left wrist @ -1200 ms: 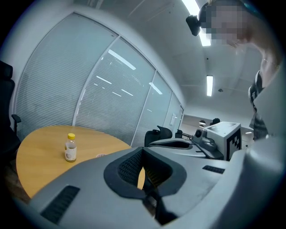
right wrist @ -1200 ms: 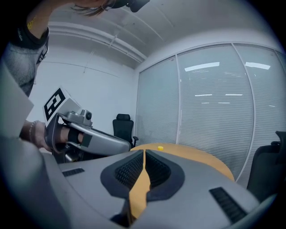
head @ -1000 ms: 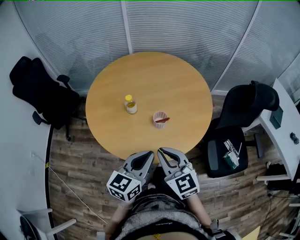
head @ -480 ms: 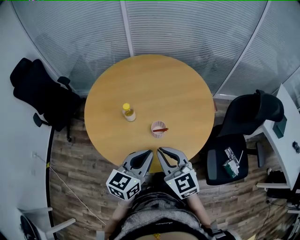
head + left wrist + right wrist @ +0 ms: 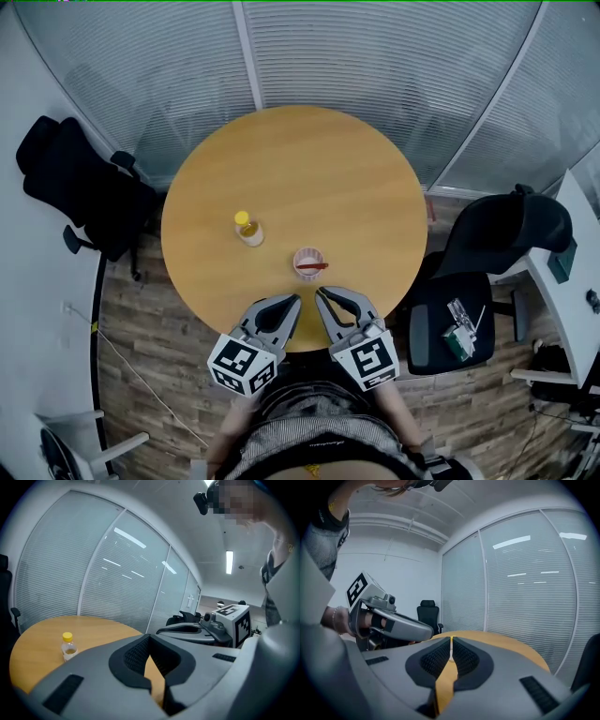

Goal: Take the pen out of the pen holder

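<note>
Setup: round table point(image 5: 309, 169). Holder point(image 5: 300, 254) stands near the near edge, slightly right of centre. Red pen point(image 5: 314, 267) lies tilted in it, one end poking over the rim to the right. That exposed end is probably the easiest part to pinch. Bottle point(image 5: 248, 230) stands left of the holder, apart from it, so not in the way.

Left gripper point(image 5: 293, 300): tips meet, nothing between them. It hangs over the near table edge, pointing inward. In its own view only the bottle and bare tabletop show; the holder is out of frame.

Right gripper point(image 5: 321, 300): tips together as well, empty, just beside the left one. The holder sits a little ahead of it, nearer to this side, so the right seems the natural one for the pick.

Judgement: both are held low and close together at the table edge, a ready pose. The reach has not begun. The right jaws must part before going to the pen end. The holder is light and unheld, so it may tip when the pen is pulled.
</note>
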A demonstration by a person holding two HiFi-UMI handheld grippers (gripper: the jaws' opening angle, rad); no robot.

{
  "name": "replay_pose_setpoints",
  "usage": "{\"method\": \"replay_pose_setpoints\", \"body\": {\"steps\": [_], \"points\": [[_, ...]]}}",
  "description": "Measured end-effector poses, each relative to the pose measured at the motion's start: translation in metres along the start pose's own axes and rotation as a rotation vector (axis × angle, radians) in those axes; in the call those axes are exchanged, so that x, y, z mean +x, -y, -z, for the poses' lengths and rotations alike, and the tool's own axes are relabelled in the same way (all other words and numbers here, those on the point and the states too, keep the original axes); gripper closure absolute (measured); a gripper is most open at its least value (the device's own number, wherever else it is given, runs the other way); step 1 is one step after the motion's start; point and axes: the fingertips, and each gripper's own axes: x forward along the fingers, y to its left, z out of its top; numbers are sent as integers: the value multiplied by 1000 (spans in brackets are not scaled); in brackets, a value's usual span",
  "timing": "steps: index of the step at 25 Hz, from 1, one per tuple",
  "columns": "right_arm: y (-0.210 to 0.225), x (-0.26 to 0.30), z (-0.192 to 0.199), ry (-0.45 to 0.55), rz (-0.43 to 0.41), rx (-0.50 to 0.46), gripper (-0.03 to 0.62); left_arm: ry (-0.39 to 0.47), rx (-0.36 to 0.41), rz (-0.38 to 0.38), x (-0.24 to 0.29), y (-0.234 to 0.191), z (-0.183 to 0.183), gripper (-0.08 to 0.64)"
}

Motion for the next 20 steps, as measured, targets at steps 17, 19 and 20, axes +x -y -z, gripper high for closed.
{"method": "replay_pose_setpoints", "body": {"steps": [17,19,20], "points": [[16,41,-7,-23,120,34,565,-59,33,147,29,-38,-10,555],[17,46,-6,-27,129,33,565,-62,25,156,29,-42,-10,555],[17,48,-5,-27,134,42,565,-63,21,159,29,-44,-10,555]]}}
